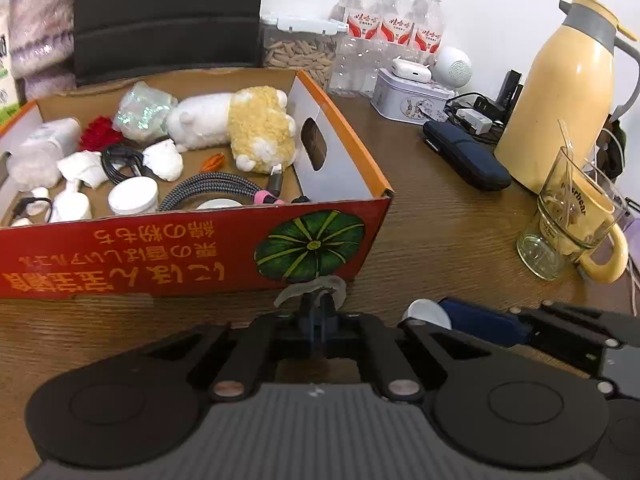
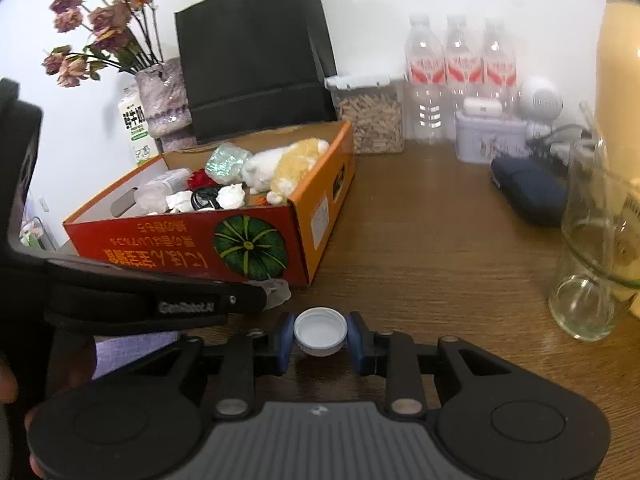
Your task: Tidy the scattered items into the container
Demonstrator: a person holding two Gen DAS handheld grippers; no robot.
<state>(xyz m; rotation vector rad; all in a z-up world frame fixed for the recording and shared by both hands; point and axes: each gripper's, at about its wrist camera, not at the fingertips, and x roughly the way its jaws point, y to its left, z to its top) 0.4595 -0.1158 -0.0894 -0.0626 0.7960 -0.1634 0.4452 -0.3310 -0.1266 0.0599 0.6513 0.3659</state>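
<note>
An open orange cardboard box with a pumpkin print stands on the wooden table; it also shows in the right wrist view. It holds a plush toy, cables, white jars and crumpled paper. My left gripper is shut on a small translucent plastic piece, just in front of the box's near wall. My right gripper is shut on a white bottle cap, held low over the table right of the left gripper; the cap also shows in the left wrist view.
A glass beaker and a yellow thermos jug stand at the right. A dark blue case, a tin, water bottles, a pellet container, a black bag and a vase of dried flowers line the back.
</note>
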